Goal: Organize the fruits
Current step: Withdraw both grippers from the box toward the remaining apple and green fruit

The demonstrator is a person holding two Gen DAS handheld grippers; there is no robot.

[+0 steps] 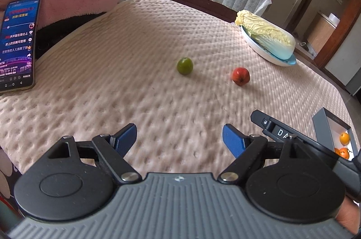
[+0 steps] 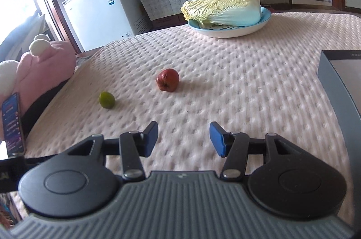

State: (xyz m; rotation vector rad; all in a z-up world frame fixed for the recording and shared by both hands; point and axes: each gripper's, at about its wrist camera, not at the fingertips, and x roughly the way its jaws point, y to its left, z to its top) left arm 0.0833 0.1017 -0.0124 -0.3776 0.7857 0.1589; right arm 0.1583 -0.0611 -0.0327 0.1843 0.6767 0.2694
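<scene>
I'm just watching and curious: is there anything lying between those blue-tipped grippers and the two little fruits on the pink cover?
Nothing visible does. Only bare pink cover lies between the open left gripper and the green fruit, and between the open right gripper and the red fruit. The cabbage on its plate sits farther back.

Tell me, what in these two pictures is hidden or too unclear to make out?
- Grey box: left view shows two oranges; the frame edge and other gripper's arm hide the rest. Right view shows only its wall.
- Phone text: too small and blurred in both.
- Plate pattern: covered by the cabbage.
- Red fruit and green fruit: exact kinds unclear.
</scene>
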